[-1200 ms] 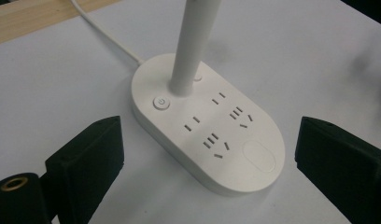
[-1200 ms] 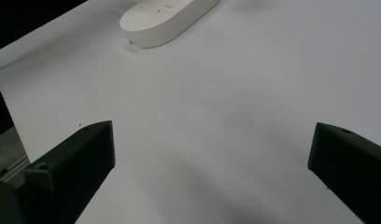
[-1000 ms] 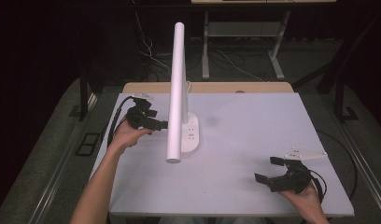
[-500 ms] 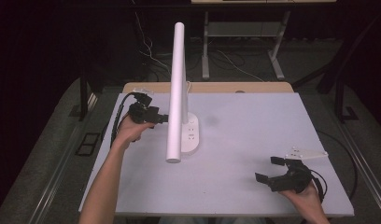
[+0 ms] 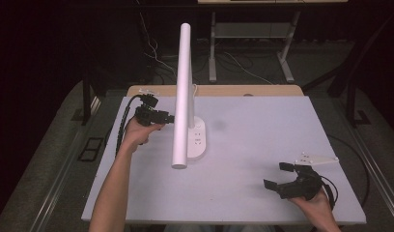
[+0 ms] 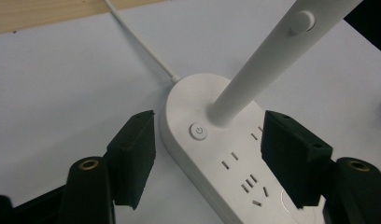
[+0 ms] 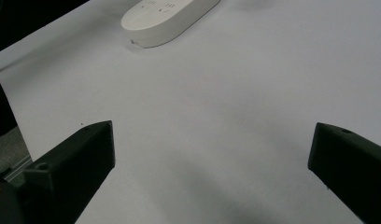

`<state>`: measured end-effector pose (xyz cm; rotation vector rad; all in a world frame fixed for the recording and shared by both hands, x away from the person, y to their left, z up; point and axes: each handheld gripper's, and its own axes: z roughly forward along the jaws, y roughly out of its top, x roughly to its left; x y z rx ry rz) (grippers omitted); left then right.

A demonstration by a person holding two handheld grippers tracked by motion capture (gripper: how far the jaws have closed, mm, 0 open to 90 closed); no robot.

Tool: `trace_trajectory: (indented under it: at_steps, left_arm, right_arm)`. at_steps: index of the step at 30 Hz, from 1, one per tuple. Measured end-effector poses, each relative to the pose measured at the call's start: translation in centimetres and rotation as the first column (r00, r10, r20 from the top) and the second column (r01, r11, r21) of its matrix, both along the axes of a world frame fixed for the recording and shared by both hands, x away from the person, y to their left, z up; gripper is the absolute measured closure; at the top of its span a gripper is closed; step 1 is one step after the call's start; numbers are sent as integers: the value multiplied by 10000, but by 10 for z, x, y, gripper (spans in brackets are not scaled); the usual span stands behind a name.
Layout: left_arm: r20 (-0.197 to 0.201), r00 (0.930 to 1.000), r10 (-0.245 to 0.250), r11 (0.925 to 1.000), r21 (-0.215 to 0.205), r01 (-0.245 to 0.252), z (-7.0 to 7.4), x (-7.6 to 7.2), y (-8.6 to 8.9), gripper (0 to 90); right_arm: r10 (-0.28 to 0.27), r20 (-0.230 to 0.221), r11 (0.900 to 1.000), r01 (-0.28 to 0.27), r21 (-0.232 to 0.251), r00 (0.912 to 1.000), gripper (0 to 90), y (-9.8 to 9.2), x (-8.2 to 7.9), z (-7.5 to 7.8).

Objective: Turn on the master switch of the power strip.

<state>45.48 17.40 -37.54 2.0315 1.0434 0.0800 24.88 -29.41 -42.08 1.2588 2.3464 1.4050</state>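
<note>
A white desk lamp stands left of the table's middle, its long arm rising from an oval base with sockets. My left gripper reaches the lamp's stem from the left. In the left gripper view the gripper is open, straddling the base near its power button and stem. Its jaws have just been closing, and the pads do not press on the base. My right gripper stands open near the front right edge. Bare table lies between its jaws, with the base far ahead.
The lamp's white cord runs from the base toward the wooden strip at the table's back edge. The white table top spreads between lamp and right gripper. Dark floor, cables and a metal stand lie beyond.
The left gripper has moved a little closer to the lamp's stem and its jaws stand narrower than before. The right hand has kept still.
</note>
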Motion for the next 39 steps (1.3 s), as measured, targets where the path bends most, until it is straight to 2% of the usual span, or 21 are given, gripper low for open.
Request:
trace_trajectory:
  at_steps: [3,11,14,17,19,24,27,28,30,39]
  left_arm:
    - [-153,9999,71,9999,-147,-73,-4,1,-2,403]
    - [-188,9998,72,9994,-337,-78,-12,5,-9,490]
    - [-162,9998,120,9995,-284,-125,-16,6,-14,560]
    - [-186,9998,101,9995,-282,-106,-18,7,-16,591]
    - [-264,9996,142,9992,-364,-151,-20,8,-18,659]
    - [-398,9991,117,9989,-454,-135,-25,10,-22,730]
    - [-389,9992,36,9992,-408,-52,-28,10,-24,809]
    - [-406,9991,92,9989,-460,-110,-29,10,-25,862]
    - [-329,9994,61,9991,-418,-75,-30,11,-26,892]
    - [-328,9990,294,9989,-362,-305,-37,13,-33,898]
  right_arm:
    - [-16,14,10000,16,5,10000,1,0,0,0]
    - [7,64,10000,-7,-45,10000,1,-1,1,-1]
    - [4,32,10000,-4,-56,10000,1,-1,1,-1]
    - [21,32,10000,-20,-80,10000,1,-1,1,-1]
    - [17,10,10000,-17,-87,10000,1,-1,1,-1]
    - [4,-70,10000,-4,-85,10000,0,-1,1,-1]
    - [2,-88,10000,-2,-94,10000,1,-1,1,-1]
    - [1,-85,10000,-2,-97,10000,1,-1,1,-1]
    - [-1,-83,10000,0,-99,10000,1,-1,1,-1]
    - [47,23,9999,-46,-132,10000,0,-1,1,-2]
